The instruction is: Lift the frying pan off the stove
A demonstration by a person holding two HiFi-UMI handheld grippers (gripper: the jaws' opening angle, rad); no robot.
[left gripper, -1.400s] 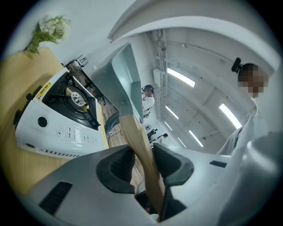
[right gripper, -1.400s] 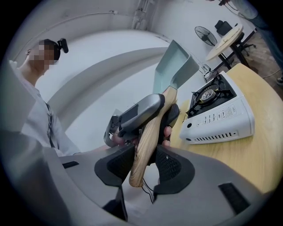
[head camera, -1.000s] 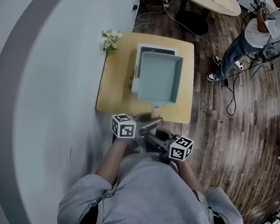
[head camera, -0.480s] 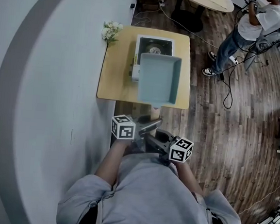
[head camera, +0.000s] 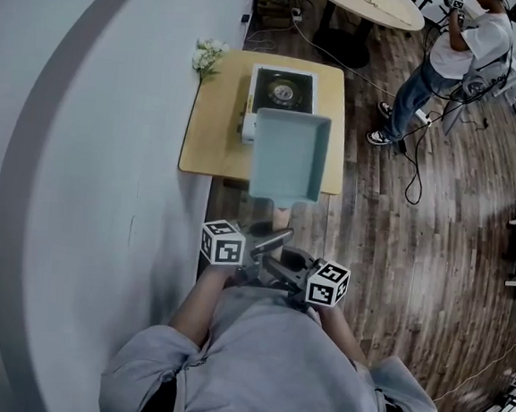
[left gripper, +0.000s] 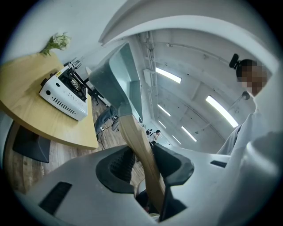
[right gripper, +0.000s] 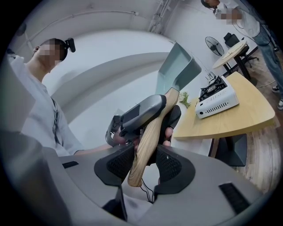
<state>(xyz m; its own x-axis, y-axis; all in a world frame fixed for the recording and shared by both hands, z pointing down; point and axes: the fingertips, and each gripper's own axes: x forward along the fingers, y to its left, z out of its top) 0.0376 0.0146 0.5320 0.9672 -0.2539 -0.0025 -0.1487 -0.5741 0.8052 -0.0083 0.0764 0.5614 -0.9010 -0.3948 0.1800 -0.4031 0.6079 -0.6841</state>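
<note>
2 hand-held claws share 1 wooden handle, the long handle of a square, pale teal frying pan. In the head view the pan sits in the middle of the frame, raised in the air over the near half of a small wooden bench. Its far edge overlaps the near edge of a white single-burner stove, which stands on the bench at upper centre with its burner uncovered. Both gripper views show the pan tilted upward and clear of the stove, with open space between them.

In the left gripper view, the left claw pinches the handle partway along its length, with 1 dark ribbed pad on either side of the wood. In the right gripper view, the right claw pinches the rounded free end of the same handle. The left claw shows just beyond it, nearer the pan.

A small bunch of white flowers lies at the bench's far left corner, against a curved pale wall. The person holding the claws fills the bottom of the head view in a grey shirt. A second person stands at upper right on the dark wood floor, near trailing cables.
</note>
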